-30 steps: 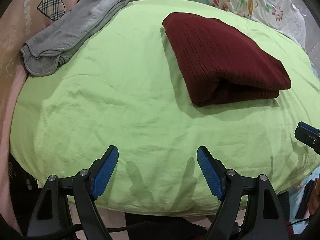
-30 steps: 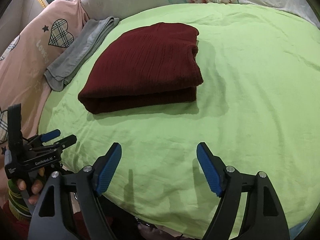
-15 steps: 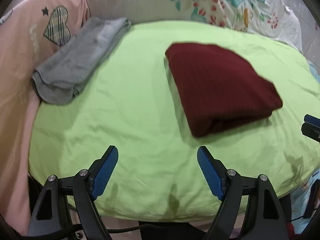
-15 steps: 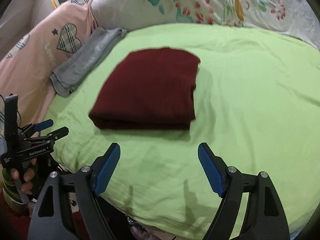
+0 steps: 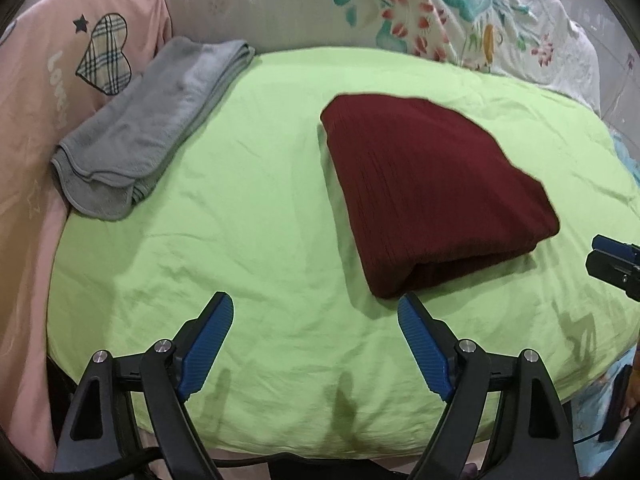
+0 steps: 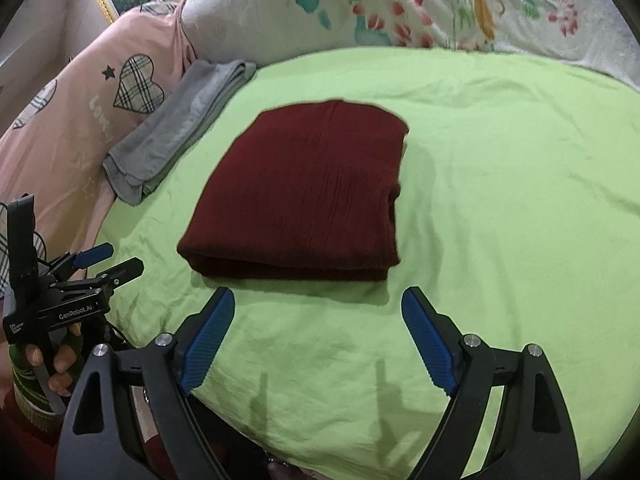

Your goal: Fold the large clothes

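A dark red ribbed garment [image 5: 432, 200] [image 6: 308, 196] lies folded into a thick rectangle on the lime-green sheet [image 5: 240, 240] [image 6: 500, 200]. My left gripper [image 5: 316, 320] hovers open over the sheet's near edge, short of the garment and to its left, with nothing between its blue pads. My right gripper [image 6: 318, 320] hangs just in front of the garment's folded edge; its jaws are opening and hold nothing. In the right wrist view the left gripper [image 6: 108, 264], held by a hand, shows at the lower left.
A folded grey towel [image 5: 148, 132] [image 6: 176, 128] lies at the sheet's far left edge against a pink heart-print pillow [image 5: 60, 60] [image 6: 100, 100]. A floral pillow [image 5: 440, 16] [image 6: 400, 4] lines the back. The bed's near edge drops off below both grippers.
Both grippers have risen and drawn back from the bed, so the garment and towel look smaller and farther away. The right gripper's jaws stand slightly wider.
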Demonstrator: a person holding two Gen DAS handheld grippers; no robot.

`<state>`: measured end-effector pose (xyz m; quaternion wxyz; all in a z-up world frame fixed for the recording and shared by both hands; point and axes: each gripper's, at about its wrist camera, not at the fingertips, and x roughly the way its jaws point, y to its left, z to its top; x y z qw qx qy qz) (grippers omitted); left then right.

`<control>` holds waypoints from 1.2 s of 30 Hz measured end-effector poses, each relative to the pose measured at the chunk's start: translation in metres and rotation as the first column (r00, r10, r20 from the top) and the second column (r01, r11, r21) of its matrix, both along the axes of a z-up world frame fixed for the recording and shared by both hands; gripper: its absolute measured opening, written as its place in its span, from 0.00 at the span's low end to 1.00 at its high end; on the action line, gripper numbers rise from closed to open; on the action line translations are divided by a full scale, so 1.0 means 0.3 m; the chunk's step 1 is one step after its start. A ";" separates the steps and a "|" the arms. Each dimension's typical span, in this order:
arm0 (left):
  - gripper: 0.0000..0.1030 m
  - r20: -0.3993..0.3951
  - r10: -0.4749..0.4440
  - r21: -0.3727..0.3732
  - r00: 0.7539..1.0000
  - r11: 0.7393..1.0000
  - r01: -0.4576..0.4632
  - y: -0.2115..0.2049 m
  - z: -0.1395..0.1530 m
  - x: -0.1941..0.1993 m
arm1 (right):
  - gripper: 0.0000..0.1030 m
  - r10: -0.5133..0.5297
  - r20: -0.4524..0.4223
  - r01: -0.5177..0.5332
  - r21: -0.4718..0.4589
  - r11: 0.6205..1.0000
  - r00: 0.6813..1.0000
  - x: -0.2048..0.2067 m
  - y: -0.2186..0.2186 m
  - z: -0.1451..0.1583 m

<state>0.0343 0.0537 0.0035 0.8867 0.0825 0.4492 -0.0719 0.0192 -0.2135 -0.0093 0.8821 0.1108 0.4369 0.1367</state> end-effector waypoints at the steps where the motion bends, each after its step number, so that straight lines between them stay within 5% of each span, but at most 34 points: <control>1: 0.82 -0.005 -0.001 0.003 1.000 1.000 0.001 -0.002 -0.012 0.003 | 0.83 0.005 -0.010 -0.005 -0.005 1.000 1.000 0.005 0.010 -0.015; 20: 0.82 0.010 -0.009 0.009 1.000 1.000 0.009 -0.049 -0.002 0.099 | 0.83 0.044 -0.015 -0.044 -0.049 0.998 0.999 0.092 0.043 -0.031; 25: 0.82 0.018 0.001 -0.011 1.000 1.000 -0.001 -0.047 0.018 0.115 | 1.00 0.047 0.000 -0.046 -0.054 0.997 0.999 0.118 0.044 -0.014; 36: 0.82 0.025 -0.006 -0.023 1.000 1.000 0.007 -0.052 0.023 0.112 | 1.00 0.068 0.000 -0.068 -0.065 0.996 0.998 0.134 0.063 -0.010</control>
